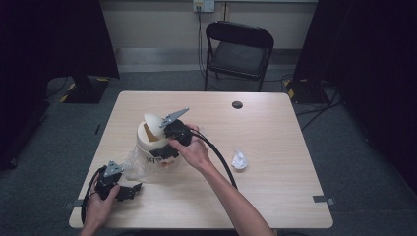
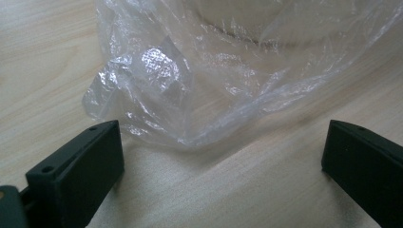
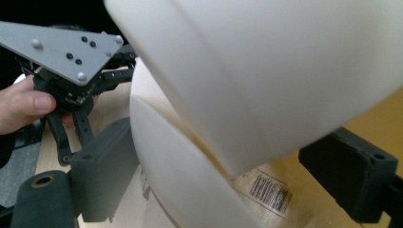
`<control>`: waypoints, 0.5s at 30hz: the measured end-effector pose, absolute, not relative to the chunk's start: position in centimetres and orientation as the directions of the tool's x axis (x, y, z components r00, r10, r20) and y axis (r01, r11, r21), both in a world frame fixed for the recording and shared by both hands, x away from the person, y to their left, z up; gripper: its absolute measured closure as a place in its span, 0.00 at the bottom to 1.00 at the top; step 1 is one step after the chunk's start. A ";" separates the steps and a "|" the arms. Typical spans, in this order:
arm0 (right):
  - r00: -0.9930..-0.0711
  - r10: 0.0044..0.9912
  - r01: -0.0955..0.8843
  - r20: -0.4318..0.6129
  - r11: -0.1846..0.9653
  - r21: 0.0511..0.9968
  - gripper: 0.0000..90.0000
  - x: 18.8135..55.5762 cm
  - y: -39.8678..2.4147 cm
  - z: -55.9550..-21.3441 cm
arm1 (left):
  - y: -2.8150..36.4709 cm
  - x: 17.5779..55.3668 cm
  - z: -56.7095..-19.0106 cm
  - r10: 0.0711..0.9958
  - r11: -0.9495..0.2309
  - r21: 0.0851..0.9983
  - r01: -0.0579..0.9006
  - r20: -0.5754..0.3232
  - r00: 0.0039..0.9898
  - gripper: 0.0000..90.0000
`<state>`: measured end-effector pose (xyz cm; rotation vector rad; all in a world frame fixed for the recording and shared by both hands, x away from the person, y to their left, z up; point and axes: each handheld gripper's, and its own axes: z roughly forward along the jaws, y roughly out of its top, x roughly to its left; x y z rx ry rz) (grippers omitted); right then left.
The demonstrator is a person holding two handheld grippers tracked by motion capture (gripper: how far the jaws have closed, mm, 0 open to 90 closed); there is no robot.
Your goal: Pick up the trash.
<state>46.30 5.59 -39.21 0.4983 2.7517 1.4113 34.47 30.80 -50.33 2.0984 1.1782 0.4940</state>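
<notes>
A cream bin [image 1: 147, 139] with a tilted swing lid [image 1: 152, 121] stands left of the table's middle. A crumpled clear plastic bag [image 1: 135, 167] lies around its base. My right gripper [image 1: 163, 151] is at the bin's top, held by a hand. In the right gripper view it [image 3: 225, 175] stands open, its jaws straddling the bin's rim [image 3: 180, 166] under the lid [image 3: 285, 71]. Brown card with a barcode [image 3: 268, 194] shows inside. My left gripper [image 1: 130, 191] rests near the front left corner. It [image 2: 223, 161] is open and empty, just short of the bag [image 2: 190, 85].
A crumpled white paper ball [image 1: 240, 160] lies right of the bin. A black grommet [image 1: 237, 104] sits in the wooden table [image 1: 275, 196] near the far edge. A black folding chair [image 1: 239, 51] stands beyond the table. Dark curtains hang on both sides.
</notes>
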 end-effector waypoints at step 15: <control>-0.942 0.314 0.262 0.119 0.467 0.845 0.15 45.5 1.0 -36.9 | 30.8 34.5 -50.3 0.854 -0.366 0.711 0.600 0.002 0.520 0.00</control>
